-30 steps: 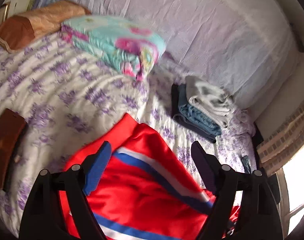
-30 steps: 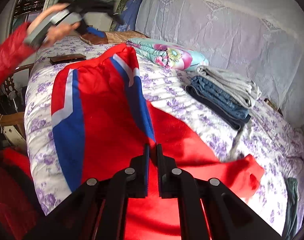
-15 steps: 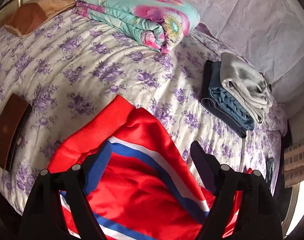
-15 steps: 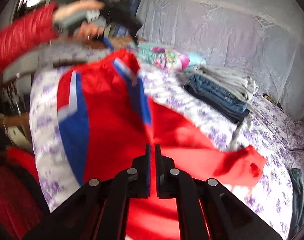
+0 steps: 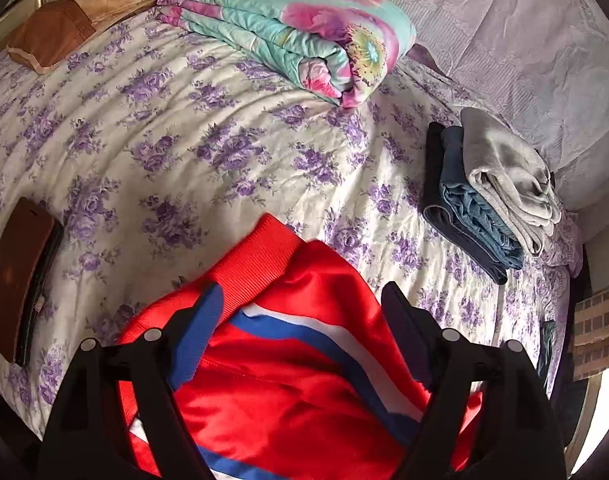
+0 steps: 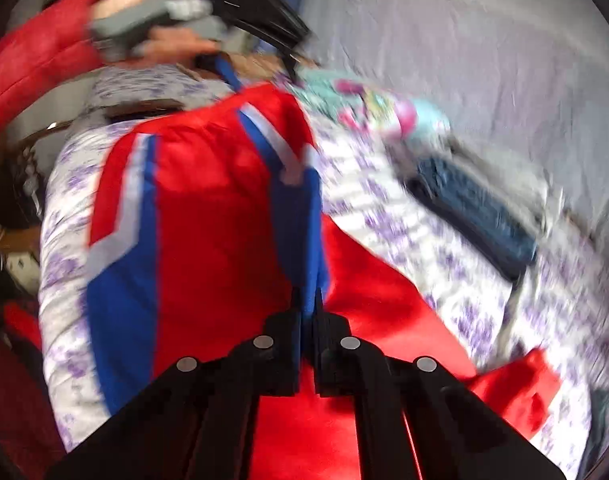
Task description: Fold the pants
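Red pants spread on the flowered bed

The left gripper [image 5: 300, 304] hangs wide apart above the red pants [image 5: 304, 392], their cuff just ahead; the right gripper [image 6: 306, 300] is pinched tight on the pants' blue stripe.

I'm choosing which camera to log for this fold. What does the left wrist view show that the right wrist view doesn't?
Only the left wrist view: the brown case on the bedspread, and the left gripper open over the red cuff.
Only the right wrist view: the red sleeve and the right gripper, shut on the pants.
Both: the floral quilt and the folded stack.
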